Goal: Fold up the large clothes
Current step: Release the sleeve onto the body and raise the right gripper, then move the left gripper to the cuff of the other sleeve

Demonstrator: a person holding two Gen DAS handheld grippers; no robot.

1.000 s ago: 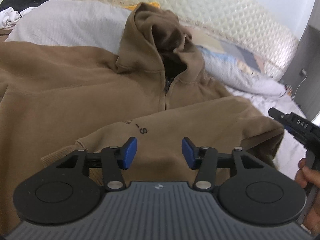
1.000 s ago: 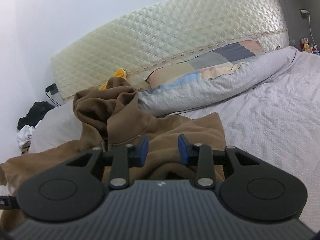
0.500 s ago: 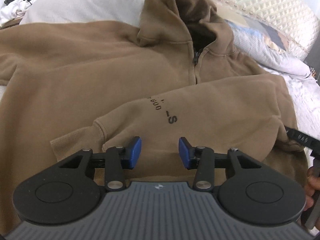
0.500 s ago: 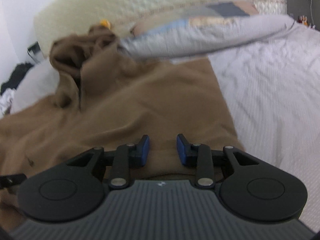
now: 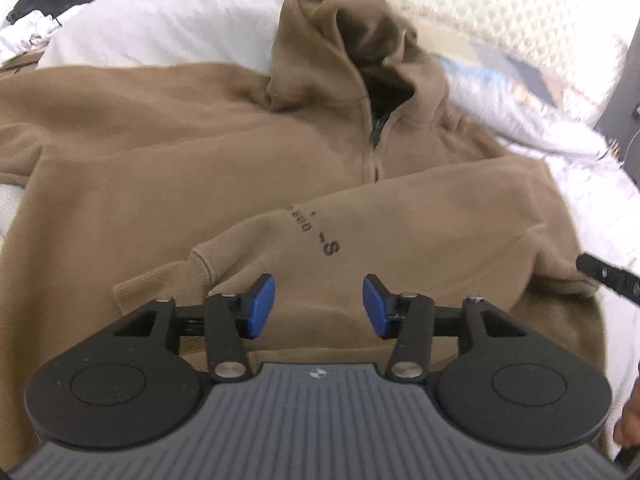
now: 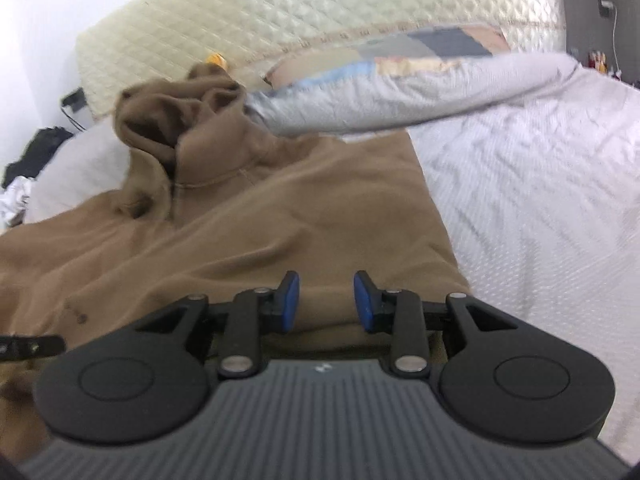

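Note:
A large brown zip hoodie (image 5: 168, 184) lies spread on the bed, hood (image 5: 352, 40) toward the headboard. One sleeve (image 5: 420, 232) with dark lettering is folded across its front, cuff (image 5: 160, 284) toward the left. My left gripper (image 5: 319, 306) is open and empty, just above that folded sleeve. My right gripper (image 6: 326, 302) is open and empty over the hoodie's right side (image 6: 280, 232) near its edge; its tip also shows in the left wrist view (image 5: 604, 274).
A long patchwork pillow (image 6: 420, 80) lies along the quilted headboard (image 6: 280, 12). White bed sheet (image 6: 540, 200) spreads right of the hoodie. A white pillow (image 5: 160, 28) and a pile of dark and white clothes (image 5: 44, 8) sit at the far left.
Both grippers dipped toward the hoodie and have tilted back up a little. Both stay open and hold nothing. The hoodie has not moved.

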